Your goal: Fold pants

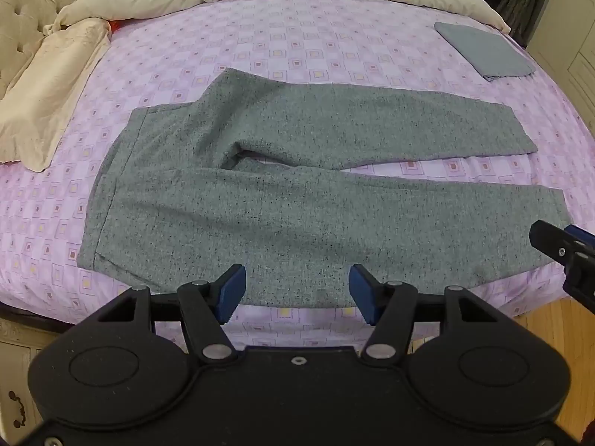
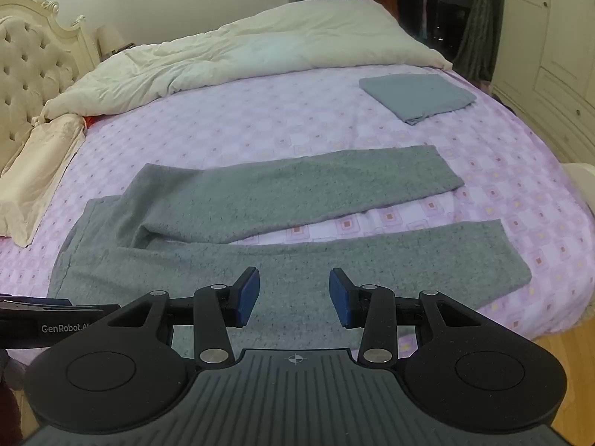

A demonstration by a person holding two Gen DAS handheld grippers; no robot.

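Lilac checked bedsheet covered the bed, w/ a cream quilt bunched at the far side. Grey flecked knit pants lay flat near the front edge, waistband left, legs running right, slightly splayed. Left gripper & right gripper hovered over the near leg, jaws wide apart, holding nothing.

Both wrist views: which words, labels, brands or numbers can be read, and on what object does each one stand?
"GenRobot.AI": white print on the black body of the left tool, at the left edge of the right wrist view; the last letters are partly hidden, so the ending is uncertain.
No other text is readable: the grey pants, the purple bed sheet and the folded blue-grey cloth show none.
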